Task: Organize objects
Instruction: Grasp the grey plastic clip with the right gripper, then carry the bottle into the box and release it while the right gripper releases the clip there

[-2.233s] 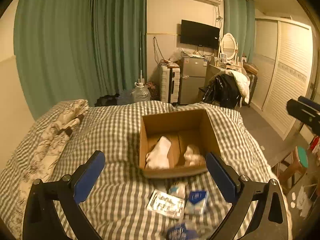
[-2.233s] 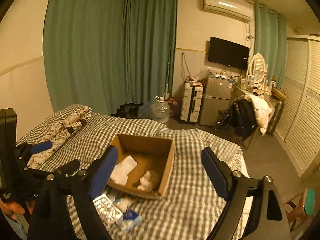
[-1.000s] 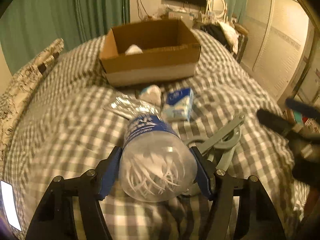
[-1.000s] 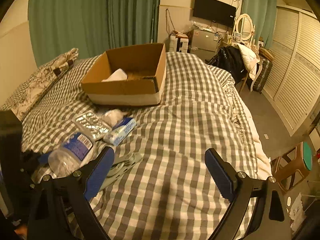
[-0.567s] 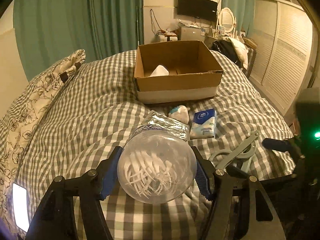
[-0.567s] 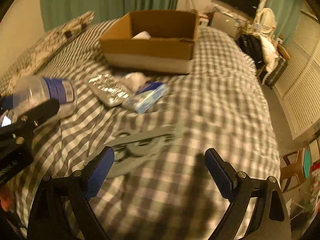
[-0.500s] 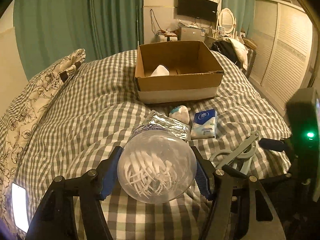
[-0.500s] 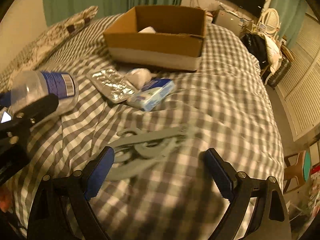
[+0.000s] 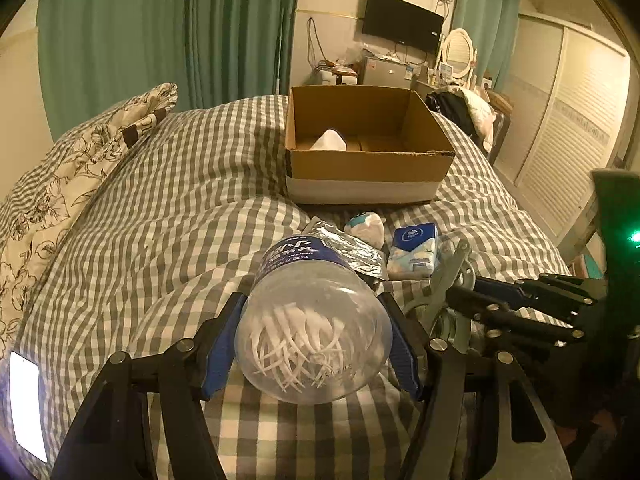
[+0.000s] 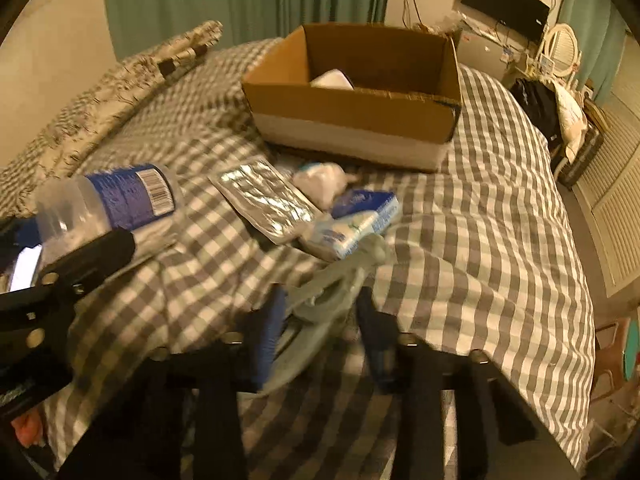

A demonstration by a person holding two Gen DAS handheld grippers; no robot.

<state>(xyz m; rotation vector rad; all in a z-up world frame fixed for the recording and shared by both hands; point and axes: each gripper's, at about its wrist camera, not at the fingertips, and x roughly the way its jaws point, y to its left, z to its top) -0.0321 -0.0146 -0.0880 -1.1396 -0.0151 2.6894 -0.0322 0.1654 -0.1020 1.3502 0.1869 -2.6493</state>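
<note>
Now, left tool gripping bottle, right tool around hanger.

Foil pack and tissue packet lie before box.

Dim warm-lit bedroom, bed under grey checked cover, floral pillow at left. Green curtains behind, wall TV, oval mirror, louvred wardrobe doors right.
</note>
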